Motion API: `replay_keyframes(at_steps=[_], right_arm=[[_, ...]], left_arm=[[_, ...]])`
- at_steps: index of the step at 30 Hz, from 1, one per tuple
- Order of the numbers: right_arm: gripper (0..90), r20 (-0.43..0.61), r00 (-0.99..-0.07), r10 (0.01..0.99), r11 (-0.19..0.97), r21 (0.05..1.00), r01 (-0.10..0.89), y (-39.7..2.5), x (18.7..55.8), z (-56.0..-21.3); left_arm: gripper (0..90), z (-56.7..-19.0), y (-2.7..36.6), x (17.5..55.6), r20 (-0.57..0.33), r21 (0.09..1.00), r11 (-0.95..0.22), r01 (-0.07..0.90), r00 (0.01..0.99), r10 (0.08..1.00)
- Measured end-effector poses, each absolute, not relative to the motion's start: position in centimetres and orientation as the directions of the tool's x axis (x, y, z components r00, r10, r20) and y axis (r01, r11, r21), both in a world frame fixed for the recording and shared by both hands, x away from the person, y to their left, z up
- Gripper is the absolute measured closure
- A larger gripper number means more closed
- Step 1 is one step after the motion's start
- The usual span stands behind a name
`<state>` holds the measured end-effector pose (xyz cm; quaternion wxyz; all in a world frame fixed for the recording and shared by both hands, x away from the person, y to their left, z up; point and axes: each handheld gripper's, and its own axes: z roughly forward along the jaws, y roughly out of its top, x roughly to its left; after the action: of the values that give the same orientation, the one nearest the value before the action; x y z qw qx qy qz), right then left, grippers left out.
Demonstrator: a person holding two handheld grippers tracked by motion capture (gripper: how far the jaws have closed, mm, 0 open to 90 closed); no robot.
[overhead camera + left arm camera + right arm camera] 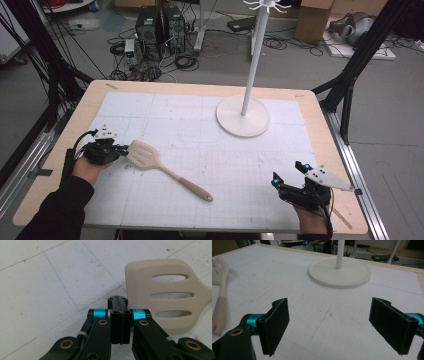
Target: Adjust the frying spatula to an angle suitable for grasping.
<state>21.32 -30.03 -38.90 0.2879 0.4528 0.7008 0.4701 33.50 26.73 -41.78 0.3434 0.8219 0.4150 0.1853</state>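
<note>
A beige slotted spatula (155,164) lies flat on the white mat, blade to the left and handle running toward the front right. My left gripper (123,149) rests just left of the blade, jaws pressed together on nothing. In the left gripper view the blade (165,293) lies to the right of the closed jaw tips (117,303), close beside them. My right gripper (287,175) sits near the front right of the mat, its jaws spread wide. The right gripper view has the spatula (220,292) at far left and bare mat between the pads (275,323).
A white stand with a round base (243,117) and a tall pole (254,55) is on the far right-centre of the mat; its base (340,272) lies ahead of the right gripper. The wooden table edge (70,130) frames the mat. Computers and cables sit on the floor beyond.
</note>
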Motion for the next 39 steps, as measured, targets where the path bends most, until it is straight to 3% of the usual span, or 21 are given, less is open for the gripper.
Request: replay_keyframes(at_steps=[5,19,23,29,39], right_arm=[[15.2,0.025,-0.441,0.897,0.156,0.916,0.369,-29.6,21.7,-39.0],[18.9,0.022,-0.544,0.839,0.22,0.901,0.375,-27.4,22.1,-39.5],[19.3,0.012,-0.612,0.791,0.272,0.889,0.369,-26.0,22.1,-39.7],[27.0,0.007,-0.734,0.68,0.378,0.854,0.358,-23.5,22.2,-40.7],[34.9,0.01,-0.857,0.514,0.529,0.783,0.327,-19.6,22.3,-42.7]], left_arm=[[89.7,-41.5,25.8,32.4,0.03,0.715,-0.44,0.543,0.605,0.796],[89.7,-42.5,25.2,29.1,-0.074,0.74,-0.353,0.573,0.591,0.803],[89.7,-42.4,24.7,28.5,-0.072,0.735,-0.361,0.574,0.595,0.8],[89.7,-42.4,24.3,27.8,-0.069,0.736,-0.369,0.567,0.605,0.793],[89.7,-42.5,24.2,27.6,-0.071,0.74,-0.366,0.564,0.606,0.792]])
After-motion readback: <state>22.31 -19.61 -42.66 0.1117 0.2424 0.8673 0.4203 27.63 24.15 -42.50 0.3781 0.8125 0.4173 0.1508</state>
